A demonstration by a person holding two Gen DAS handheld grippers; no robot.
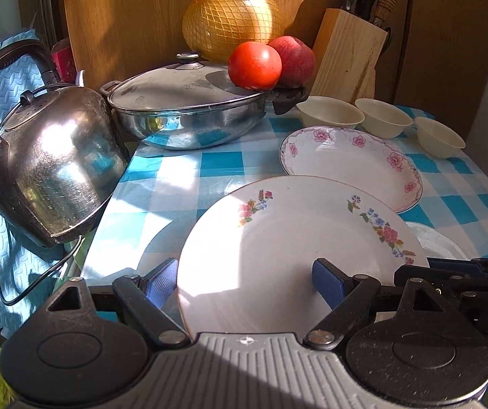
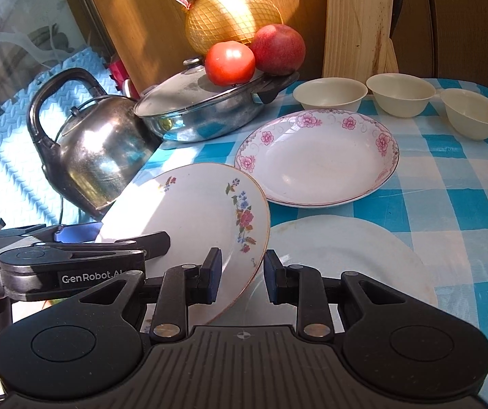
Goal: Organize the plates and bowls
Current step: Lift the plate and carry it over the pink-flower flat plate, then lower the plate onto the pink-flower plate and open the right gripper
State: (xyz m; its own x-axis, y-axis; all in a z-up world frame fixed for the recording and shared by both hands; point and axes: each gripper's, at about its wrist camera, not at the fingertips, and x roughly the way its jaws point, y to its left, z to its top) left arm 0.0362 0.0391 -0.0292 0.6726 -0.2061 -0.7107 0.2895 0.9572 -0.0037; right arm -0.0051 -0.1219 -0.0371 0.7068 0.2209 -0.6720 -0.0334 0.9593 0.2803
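The blue-and-white checked tablecloth (image 2: 448,187) carries the crockery, with a steel lidded pan (image 2: 196,109) and a steel kettle (image 2: 97,150) at its far left; nearest the right gripper lies a plain white round plate (image 2: 346,252) flat on the cloth; beyond it sits a white deep plate with a pink rose border (image 2: 315,160), and behind that three small cream bowls (image 2: 329,93) stand in a row.

The task's thing at this moment is the white plate with small mixed flower sprays and a gilt rim (image 2: 189,211); it is off the cloth, tilted, its right edge above the plain plate's left rim.

The right gripper (image 2: 242,277) stands narrow, its left pad on the plate's upper face and its right pad under the rim, so it appears to pinch that near-right edge; the left gripper (image 1: 244,281) stands wide, with the plate's near edge between its blue pads, which seem to straddle rather than clamp it.

The plain plate lies just right of and below the held one; stacking looks like a short move rightward and down, levelling the tilt first.
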